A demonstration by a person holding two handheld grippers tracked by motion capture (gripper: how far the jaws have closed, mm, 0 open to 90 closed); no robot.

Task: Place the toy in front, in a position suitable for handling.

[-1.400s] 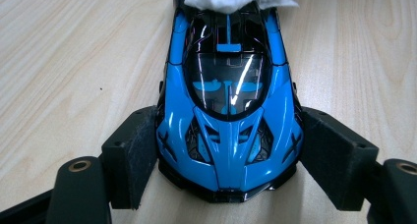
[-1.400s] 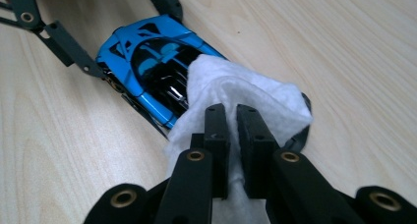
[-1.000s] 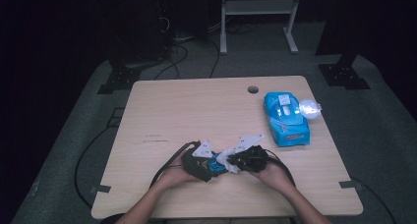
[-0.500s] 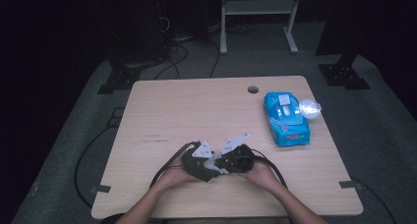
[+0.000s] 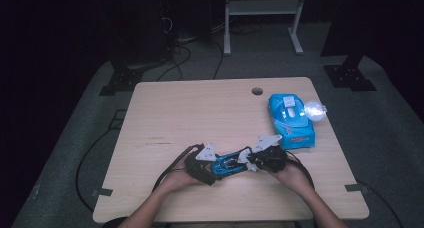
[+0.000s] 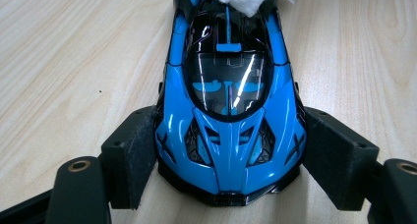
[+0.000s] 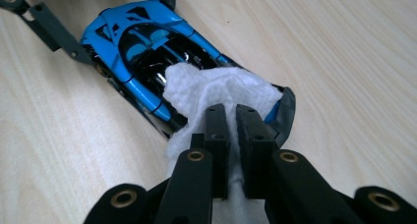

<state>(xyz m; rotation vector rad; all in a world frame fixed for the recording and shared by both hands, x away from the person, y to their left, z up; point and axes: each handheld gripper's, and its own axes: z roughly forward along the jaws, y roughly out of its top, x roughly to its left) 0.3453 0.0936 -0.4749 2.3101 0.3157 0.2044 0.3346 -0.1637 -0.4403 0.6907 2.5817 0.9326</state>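
I am holding the toy car (image 6: 230,111) with my left tool (image 6: 228,160), whose two black pads are pressing on both sides of the car's nose, so it is clamped there. The car is lying on the table (image 5: 200,113) near the front edge, about midway along it, between my two hands. My right tool (image 7: 232,135) is clenched on a white wipe (image 7: 216,91), its two jaws standing almost together with the cloth pinched between them. The wipe is resting on the rear part of the car (the end away from my left tool), covering part of the dark roof and the tail. In the high view my left tool (image 5: 202,163) and right tool (image 5: 267,157) are pointing toward each other with the car (image 5: 227,164) between them. A blue pack of wipes (image 5: 290,120) is lying near the table's right edge, well apart from the car.
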